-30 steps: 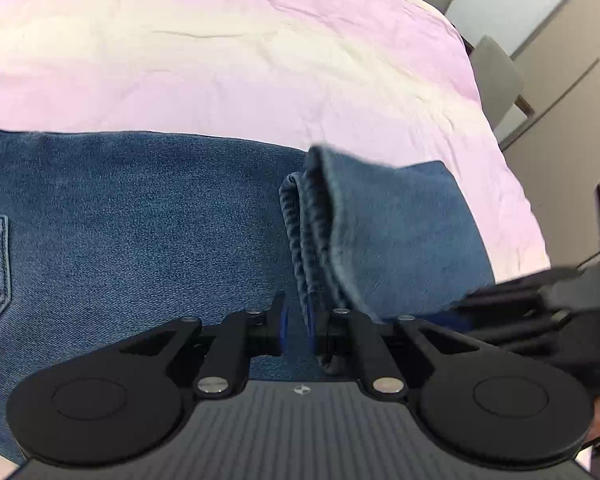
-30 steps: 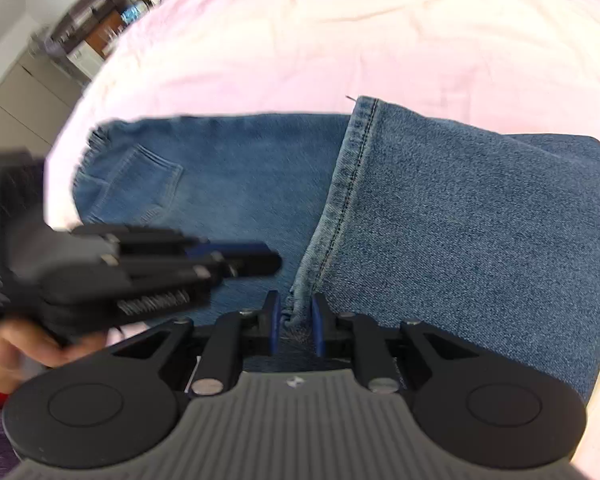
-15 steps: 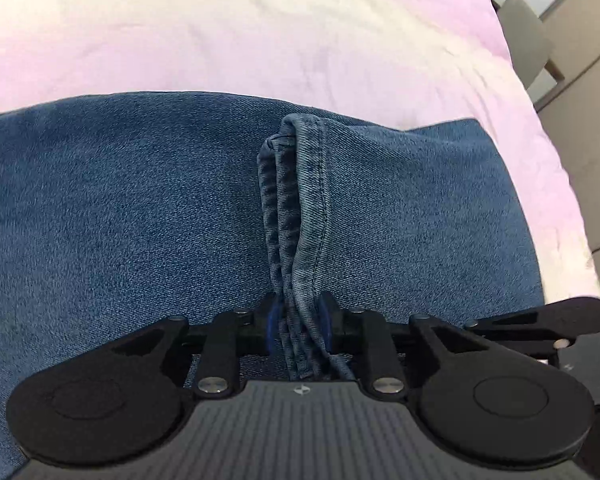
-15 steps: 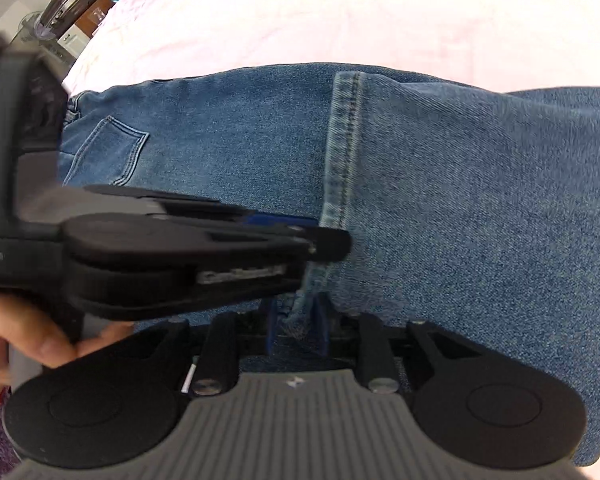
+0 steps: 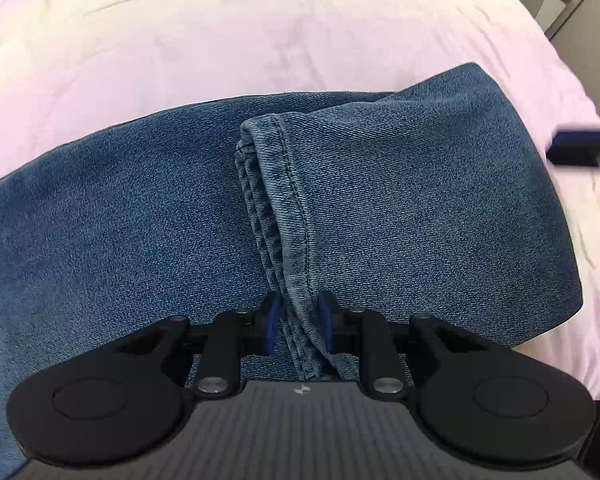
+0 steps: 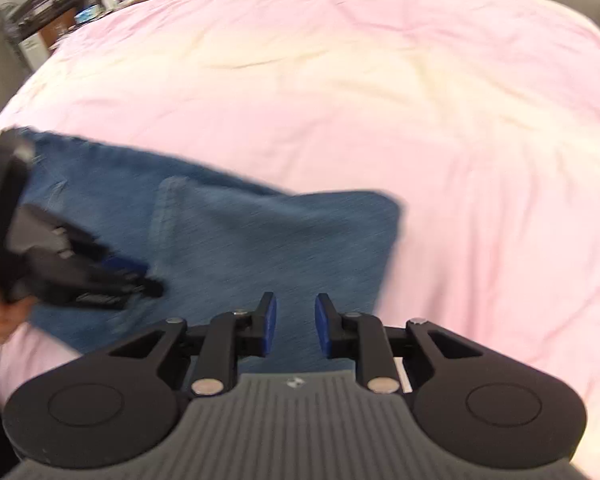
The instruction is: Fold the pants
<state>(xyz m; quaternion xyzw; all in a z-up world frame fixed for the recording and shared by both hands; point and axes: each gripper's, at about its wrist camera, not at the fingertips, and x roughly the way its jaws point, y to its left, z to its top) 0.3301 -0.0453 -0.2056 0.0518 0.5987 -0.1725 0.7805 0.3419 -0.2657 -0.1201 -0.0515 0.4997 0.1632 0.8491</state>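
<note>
The jeans (image 5: 148, 220) lie doubled over on the pink bed (image 5: 260, 32), near its front edge. Heavy, floppy denim; the stacked hems (image 5: 284, 208) give firm purchase. Left gripper (image 5: 298, 322) pinches them; right gripper (image 6: 296, 326) hangs released, empty.

No legible text; lettering on left tongs (image 6: 112, 280) blurred.

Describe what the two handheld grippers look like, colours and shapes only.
The left gripper and right gripper match: matte black linkage arms with silver rivets, two round black discs flanking a ribbed grey body with a small white logo. Their fingers carry blue pads. No cables show.
</note>
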